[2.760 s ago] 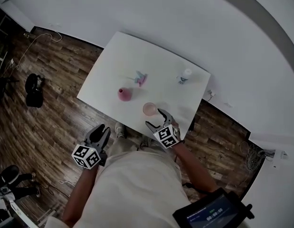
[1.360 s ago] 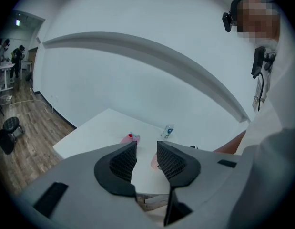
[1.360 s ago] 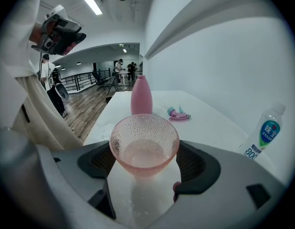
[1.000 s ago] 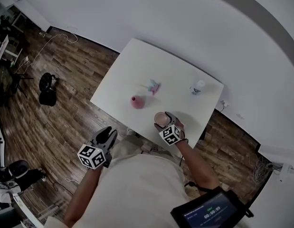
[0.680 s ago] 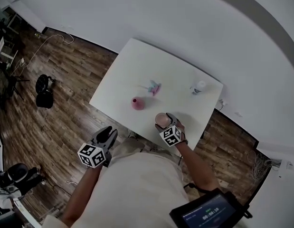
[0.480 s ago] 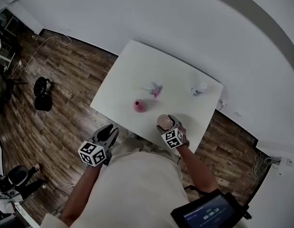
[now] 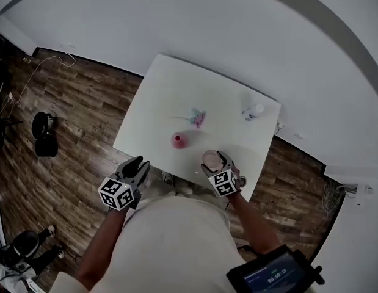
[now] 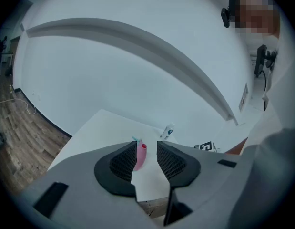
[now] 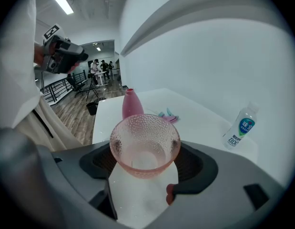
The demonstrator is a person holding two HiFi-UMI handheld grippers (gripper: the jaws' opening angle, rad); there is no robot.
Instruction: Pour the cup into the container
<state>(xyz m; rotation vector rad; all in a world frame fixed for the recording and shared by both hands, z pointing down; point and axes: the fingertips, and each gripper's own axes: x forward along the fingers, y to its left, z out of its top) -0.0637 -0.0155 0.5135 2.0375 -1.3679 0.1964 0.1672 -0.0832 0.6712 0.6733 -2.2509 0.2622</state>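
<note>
My right gripper (image 7: 217, 163) clamps a pink dimpled glass cup (image 9: 145, 144) at the near edge of the white table (image 7: 170, 90). My left gripper (image 7: 135, 165) hangs off the table over the wood floor (image 7: 66, 121), jaws apart on nothing. Beyond the cup stands a pink bottle (image 7: 179, 140), then a small blue-and-pink thing (image 7: 197, 117). Far right, a plastic water bottle (image 9: 242, 124) shows "800" on its blue label.

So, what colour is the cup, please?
The cup is translucent pink, dimpled; clearest in the right gripper view.
</note>
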